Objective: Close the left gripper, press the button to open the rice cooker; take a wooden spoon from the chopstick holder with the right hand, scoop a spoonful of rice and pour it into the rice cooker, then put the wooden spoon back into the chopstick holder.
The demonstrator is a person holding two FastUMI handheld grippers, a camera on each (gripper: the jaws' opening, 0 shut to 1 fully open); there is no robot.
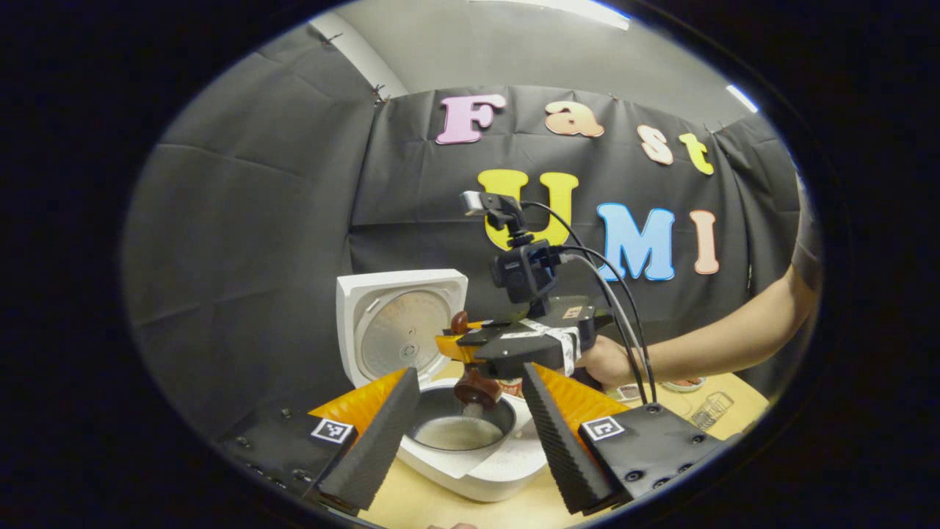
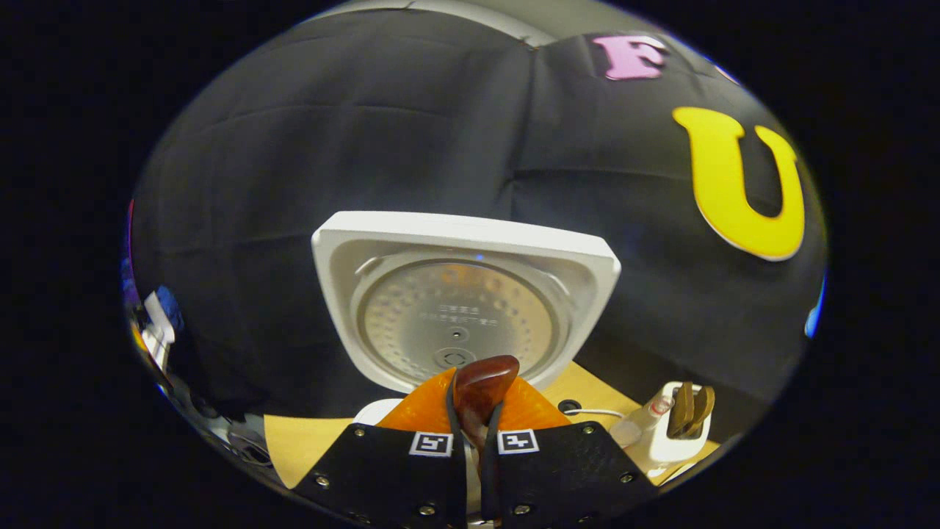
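Right gripper [image 1: 470, 345] held level over open cooker [image 1: 470, 448] on table [image 1: 440, 503], forearm [image 1: 734, 342] reaching in from right. Fingers clamped on spoon [image 2: 481, 389] handle. Spoon near upright, bowl [image 1: 477, 389] down over pot (rice falling in). Left gripper [image 1: 470, 433] fingers apart, facing cooker.

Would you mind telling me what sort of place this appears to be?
Probably a staged recording booth set up as a kitchen: black cloth wall, open rice cooker on a wooden table, chopstick holder.
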